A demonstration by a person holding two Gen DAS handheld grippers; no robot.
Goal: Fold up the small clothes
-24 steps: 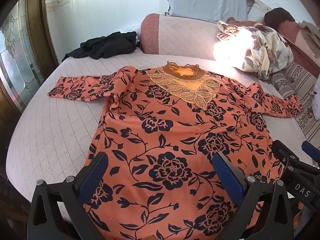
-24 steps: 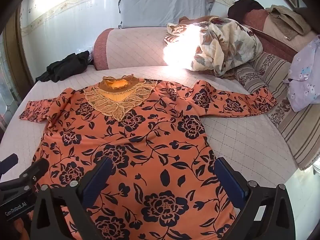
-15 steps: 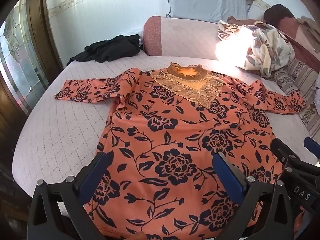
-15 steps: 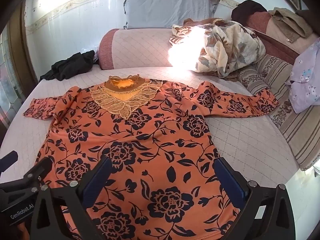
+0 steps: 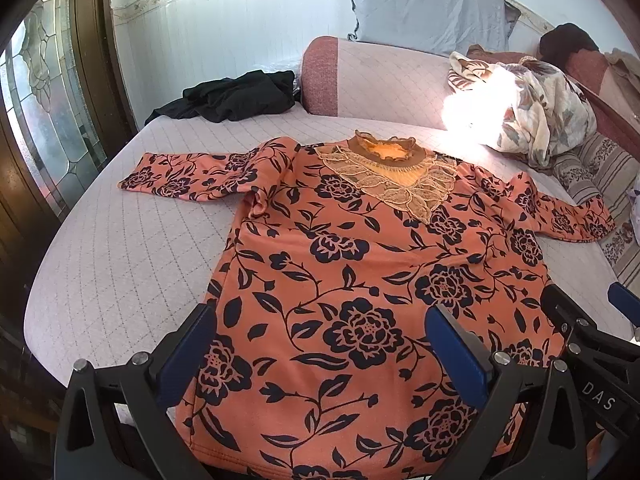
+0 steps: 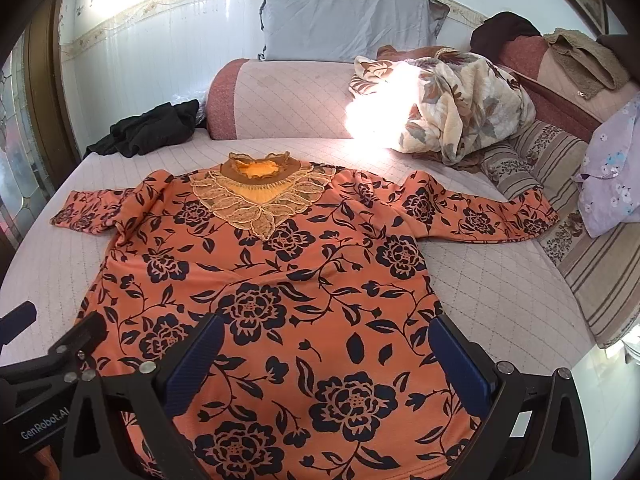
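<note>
The orange long-sleeved top with dark navy flowers and a lace-trimmed collar is lying flat, front up, on the pale pink quilted bed, both sleeves stretched out to the sides and its hem nearest me. Going from the left, I am seeing a crumpled black garment lying at the bed's far corner, well apart from the top, then a pink bolster with a grey-blue pillow leaning behind it, then a bunched cream floral blanket catching a bright glare. I am holding the left tongs spread wide above the hem's left part, pinching nothing. The right tongs are hanging just beside them over the hem's right part, equally spread and empty.
</note>
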